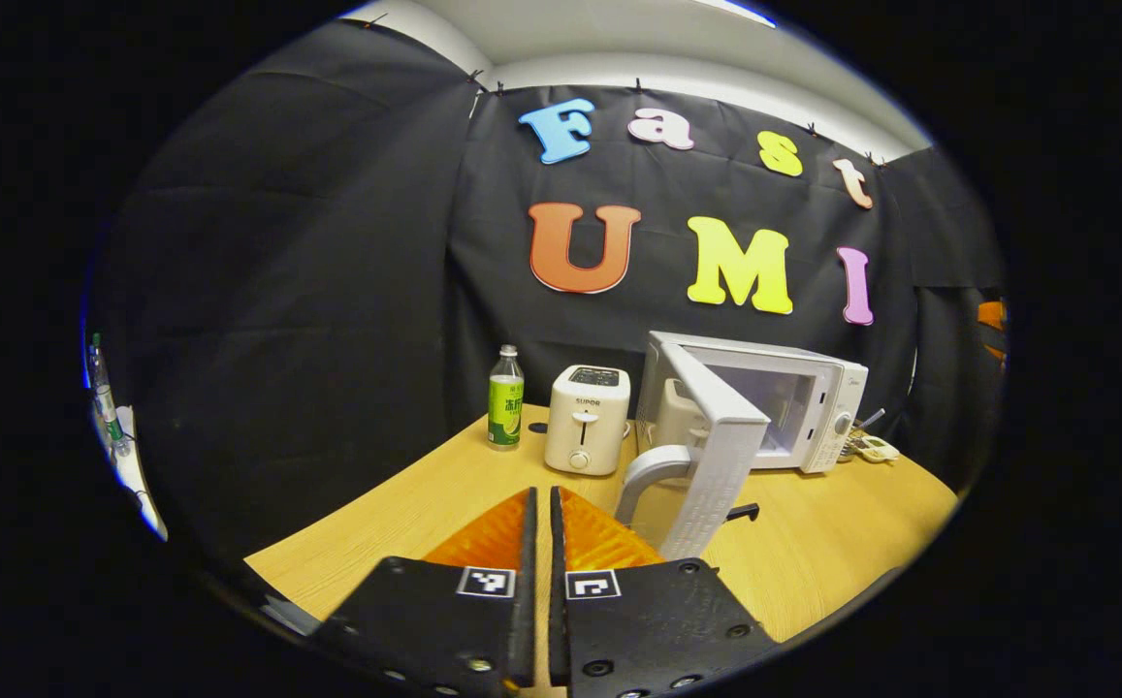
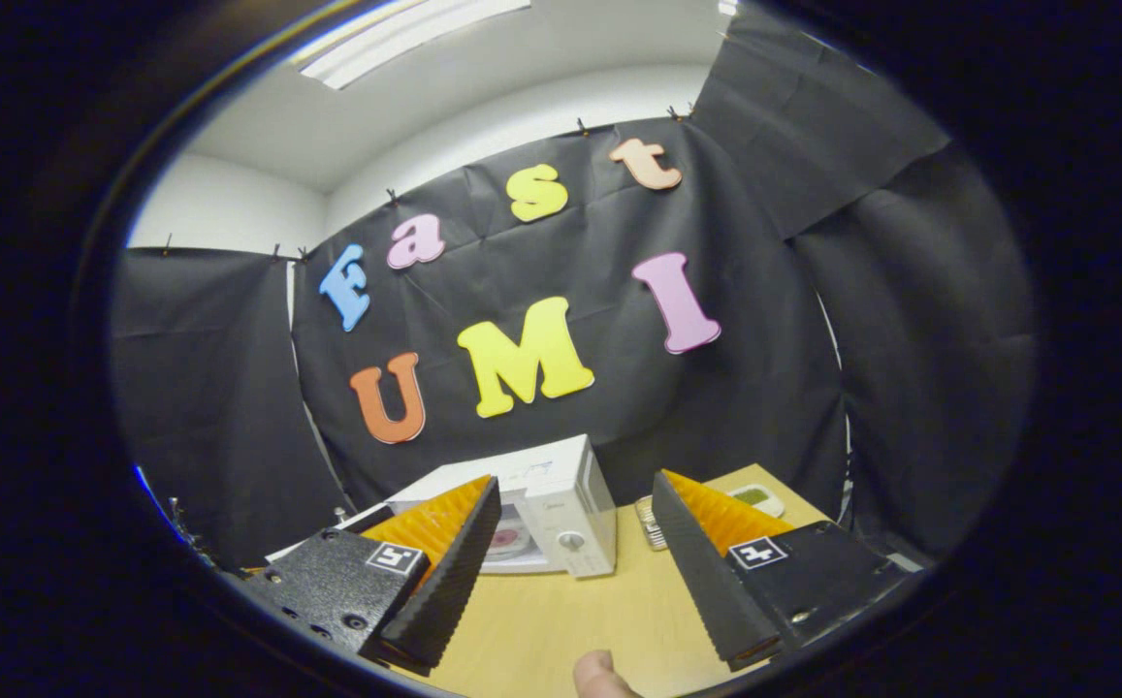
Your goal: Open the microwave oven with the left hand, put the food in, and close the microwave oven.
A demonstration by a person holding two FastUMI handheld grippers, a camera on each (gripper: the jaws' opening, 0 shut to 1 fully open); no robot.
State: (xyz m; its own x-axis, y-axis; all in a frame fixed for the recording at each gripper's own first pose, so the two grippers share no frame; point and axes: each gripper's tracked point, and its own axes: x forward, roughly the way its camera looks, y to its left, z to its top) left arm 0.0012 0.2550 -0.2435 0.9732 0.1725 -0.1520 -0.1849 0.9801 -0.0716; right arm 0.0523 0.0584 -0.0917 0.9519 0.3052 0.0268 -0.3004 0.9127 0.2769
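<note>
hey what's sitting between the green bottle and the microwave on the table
In the left gripper view, a white toaster stands between the green bottle and the microwave, whose door hangs open.

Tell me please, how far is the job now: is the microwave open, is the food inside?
Done: the microwave oven is open, its door swung out toward the camera. In hand: nothing; the left gripper has its jaws nearly together and empty, the right gripper has its jaws wide and empty. A plate seems to sit inside the cavity; whether it carries food I cannot tell. Left: closing the door.
</note>
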